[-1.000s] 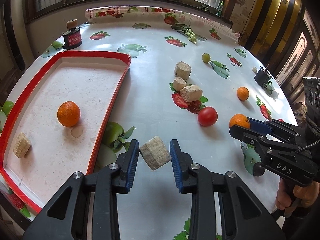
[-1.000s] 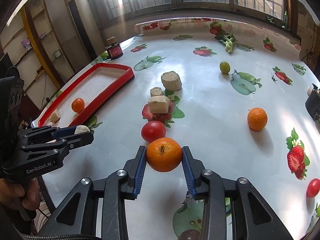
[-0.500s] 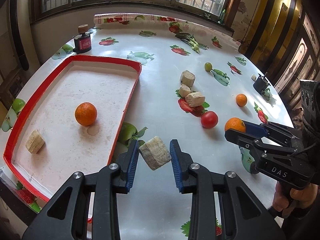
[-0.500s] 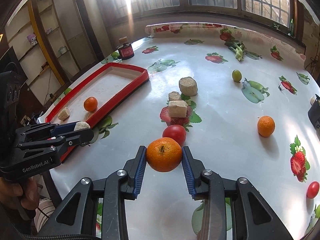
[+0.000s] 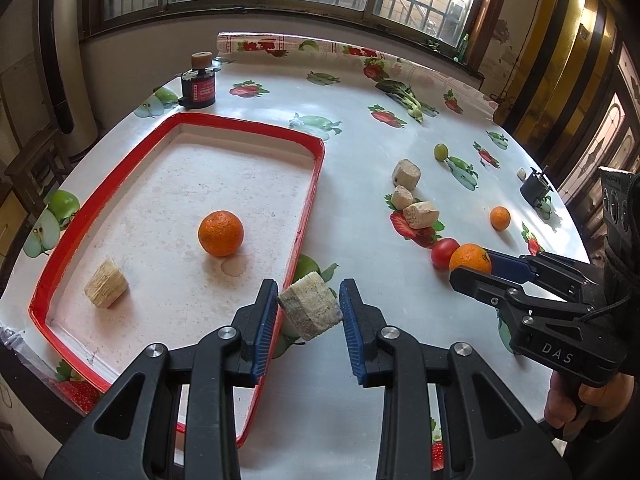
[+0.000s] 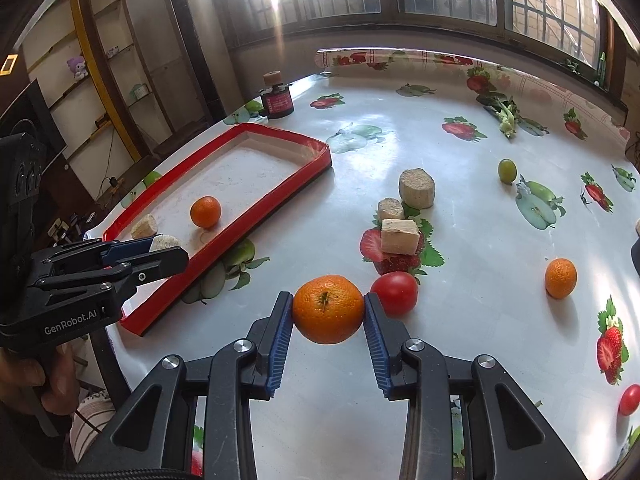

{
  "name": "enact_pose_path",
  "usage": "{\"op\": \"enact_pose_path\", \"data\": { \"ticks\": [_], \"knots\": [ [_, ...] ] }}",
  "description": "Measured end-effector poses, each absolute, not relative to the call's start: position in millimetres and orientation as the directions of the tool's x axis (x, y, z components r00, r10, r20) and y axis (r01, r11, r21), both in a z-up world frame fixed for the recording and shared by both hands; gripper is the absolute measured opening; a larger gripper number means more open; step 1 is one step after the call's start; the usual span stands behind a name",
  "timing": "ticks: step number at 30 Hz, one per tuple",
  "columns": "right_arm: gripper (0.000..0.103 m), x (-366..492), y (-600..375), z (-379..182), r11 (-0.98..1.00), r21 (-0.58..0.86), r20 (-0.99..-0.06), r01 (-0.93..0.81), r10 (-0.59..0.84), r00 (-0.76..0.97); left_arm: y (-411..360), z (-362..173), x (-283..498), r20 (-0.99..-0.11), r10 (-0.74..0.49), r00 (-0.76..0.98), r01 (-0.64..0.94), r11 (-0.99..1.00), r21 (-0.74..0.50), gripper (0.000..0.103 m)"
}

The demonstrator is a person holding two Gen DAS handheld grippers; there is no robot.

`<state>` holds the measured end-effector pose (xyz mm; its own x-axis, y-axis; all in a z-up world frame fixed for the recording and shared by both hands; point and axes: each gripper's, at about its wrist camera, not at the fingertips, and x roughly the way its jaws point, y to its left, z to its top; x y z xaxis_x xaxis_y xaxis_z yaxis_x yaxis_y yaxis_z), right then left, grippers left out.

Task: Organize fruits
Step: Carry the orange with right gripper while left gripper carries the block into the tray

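Observation:
My left gripper (image 5: pixel 309 307) is shut on a beige chunk (image 5: pixel 310 311) and holds it in the air over the near right rim of the red tray (image 5: pixel 308 208). It also shows in the right wrist view (image 6: pixel 160 250). The tray holds an orange (image 5: pixel 221 233) and another beige chunk (image 5: pixel 106 289). My right gripper (image 6: pixel 327 312) is shut on an orange (image 6: pixel 328 309), held above the table beside a red tomato (image 6: pixel 395 293). In the left wrist view the right gripper (image 5: pixel 476 270) sits to the right of the tray.
On the table lie several beige chunks (image 6: pixel 416 188), a small orange (image 6: pixel 561 278), a green fruit (image 6: pixel 507 170), a small red fruit (image 6: pixel 629 399) and a leafy vegetable (image 6: pixel 506 114). A dark jar (image 5: pixel 197 87) stands beyond the tray. A black object (image 5: pixel 534 190) sits at the right edge.
Both grippers have lifted and pulled back from the table with their loads. The left gripper has moved left, now over the tray's right rim.

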<state>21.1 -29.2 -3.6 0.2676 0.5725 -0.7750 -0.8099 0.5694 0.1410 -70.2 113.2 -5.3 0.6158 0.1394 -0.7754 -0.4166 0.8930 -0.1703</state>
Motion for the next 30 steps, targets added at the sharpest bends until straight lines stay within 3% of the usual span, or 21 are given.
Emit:
{"op": "enact_pose_path", "data": {
  "ticks": [30],
  "knots": [
    [0.036, 37, 108, -1, 0.451, 0.192, -0.765, -0.872, 0.625, 0.155, 228, -7, -75, -0.788, 0.246, 0.564, -0.564, 0.812, -0.151, 0.029]
  ]
}}
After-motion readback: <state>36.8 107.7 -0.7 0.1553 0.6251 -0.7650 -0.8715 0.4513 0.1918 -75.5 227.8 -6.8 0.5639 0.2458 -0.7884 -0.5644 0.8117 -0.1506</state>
